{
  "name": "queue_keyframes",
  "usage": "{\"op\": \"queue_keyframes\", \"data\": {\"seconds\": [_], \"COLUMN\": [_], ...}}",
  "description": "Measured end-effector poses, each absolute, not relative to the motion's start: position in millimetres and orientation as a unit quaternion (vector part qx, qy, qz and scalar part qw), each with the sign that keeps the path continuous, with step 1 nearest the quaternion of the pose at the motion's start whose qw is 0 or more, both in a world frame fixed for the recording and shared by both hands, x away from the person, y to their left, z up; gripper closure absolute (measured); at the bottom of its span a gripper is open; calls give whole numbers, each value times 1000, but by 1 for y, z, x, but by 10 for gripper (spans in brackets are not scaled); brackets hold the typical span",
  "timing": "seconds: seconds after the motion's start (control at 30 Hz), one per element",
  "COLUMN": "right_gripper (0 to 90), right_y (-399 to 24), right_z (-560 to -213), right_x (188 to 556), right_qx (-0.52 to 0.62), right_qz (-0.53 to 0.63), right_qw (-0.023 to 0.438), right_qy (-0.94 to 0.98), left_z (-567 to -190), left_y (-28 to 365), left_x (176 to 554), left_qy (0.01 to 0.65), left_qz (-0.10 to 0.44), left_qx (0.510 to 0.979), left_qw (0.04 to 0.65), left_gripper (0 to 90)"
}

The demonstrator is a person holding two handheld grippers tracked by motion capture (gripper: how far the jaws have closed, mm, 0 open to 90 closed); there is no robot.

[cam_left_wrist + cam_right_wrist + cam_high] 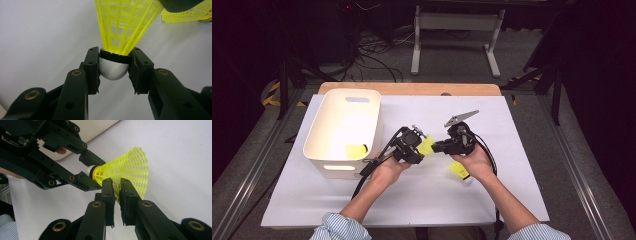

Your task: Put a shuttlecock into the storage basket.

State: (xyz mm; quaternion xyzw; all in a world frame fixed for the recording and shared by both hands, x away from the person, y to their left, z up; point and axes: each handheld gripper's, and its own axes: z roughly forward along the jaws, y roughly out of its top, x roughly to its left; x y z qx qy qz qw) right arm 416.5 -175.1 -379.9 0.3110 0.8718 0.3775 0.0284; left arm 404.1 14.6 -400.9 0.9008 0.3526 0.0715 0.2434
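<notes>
A yellow plastic shuttlecock [426, 145] hangs above the white table between my two grippers. My left gripper [115, 52] is shut on its white rounded head [113, 70], just below the black band, and the mesh skirt [126, 22] points away from that camera. My right gripper [116, 183] is shut on the wall of the skirt [132, 167] near its narrow end. In the right gripper view, my left gripper [88, 171] reaches in from the upper left. In the high view, my left gripper [420, 148] and right gripper [436, 146] meet at mid-table.
A white bin [343, 131] stands at the table's left with a yellow shuttlecock [355, 151] inside it. Another yellow shuttlecock [458, 171] lies on the white table [492, 115] under the right hand; its skirt [190, 13] also shows in the left gripper view.
</notes>
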Motion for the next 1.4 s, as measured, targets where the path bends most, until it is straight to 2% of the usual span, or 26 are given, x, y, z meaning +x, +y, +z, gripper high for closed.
{"op": "queue_keyframes", "data": {"seconds": [0.03,0.07,0.2,0.53,0.57,0.77,1.4], "right_gripper": [733,733,511,335,297,277,190], "right_y": [-175,-175,-181,-192,-194,-207,-261], "right_z": [-380,-380,-377,-373,-371,-366,-377], "right_x": [416,416,414,407,404,393,362], "right_qx": [313,313,317,325,331,335,354], "right_qz": [376,376,390,405,399,419,455], "right_qw": [34,34,61,107,125,158,200], "right_qy": [871,871,862,848,846,829,793], "left_z": [-400,-400,-398,-392,-390,-385,-365], "left_y": [15,15,16,16,15,14,10], "left_x": [404,404,404,405,405,404,404], "left_qy": [353,353,356,360,358,363,367], "left_qz": [71,73,70,73,76,77,89], "left_qx": [901,900,899,898,898,896,896], "left_qw": [244,244,244,243,243,244,234], "left_gripper": [638,638,638,638,638,637,637]}}
